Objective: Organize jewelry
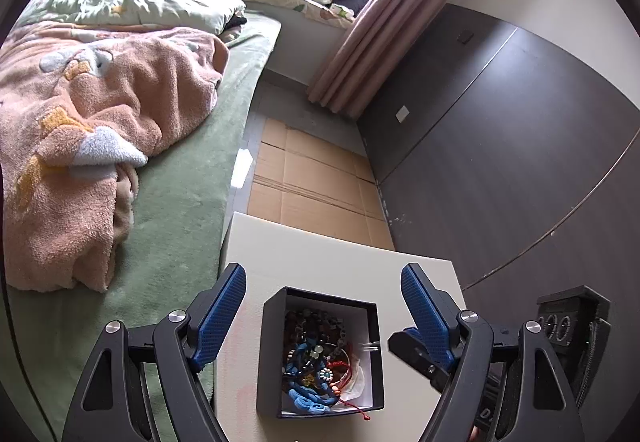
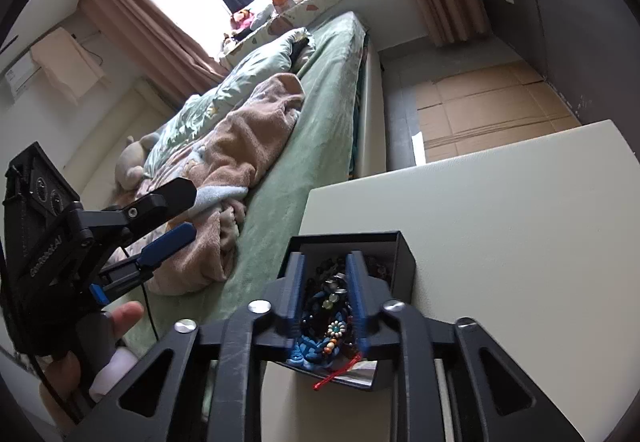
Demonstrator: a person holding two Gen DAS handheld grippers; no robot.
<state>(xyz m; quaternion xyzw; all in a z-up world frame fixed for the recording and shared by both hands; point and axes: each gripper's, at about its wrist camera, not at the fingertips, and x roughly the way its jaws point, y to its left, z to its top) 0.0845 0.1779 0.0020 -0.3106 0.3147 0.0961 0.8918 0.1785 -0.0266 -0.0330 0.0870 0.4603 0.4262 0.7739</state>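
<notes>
A small black box (image 1: 272, 354) stands open on a white tabletop (image 1: 328, 262). It holds a tangle of jewelry (image 1: 316, 362): dark bead strings, a blue cord, a flower charm, red thread. My left gripper (image 1: 324, 278) is open, its blue fingers wide apart above the box. In the right wrist view the box (image 2: 404, 254) sits under my right gripper (image 2: 325, 262). Its fingers are partly closed and reach down into the jewelry (image 2: 328, 306). I cannot tell whether they pinch any piece. The left gripper (image 2: 176, 213) shows at the left, open.
A bed (image 1: 180, 201) with a green sheet, a pink blanket (image 1: 88, 113) and pillows lies left of the table. Flat cardboard (image 1: 316, 177) covers the floor beyond the table. A dark wall panel (image 1: 500, 145) runs along the right. Curtains (image 1: 380, 41) hang by the window.
</notes>
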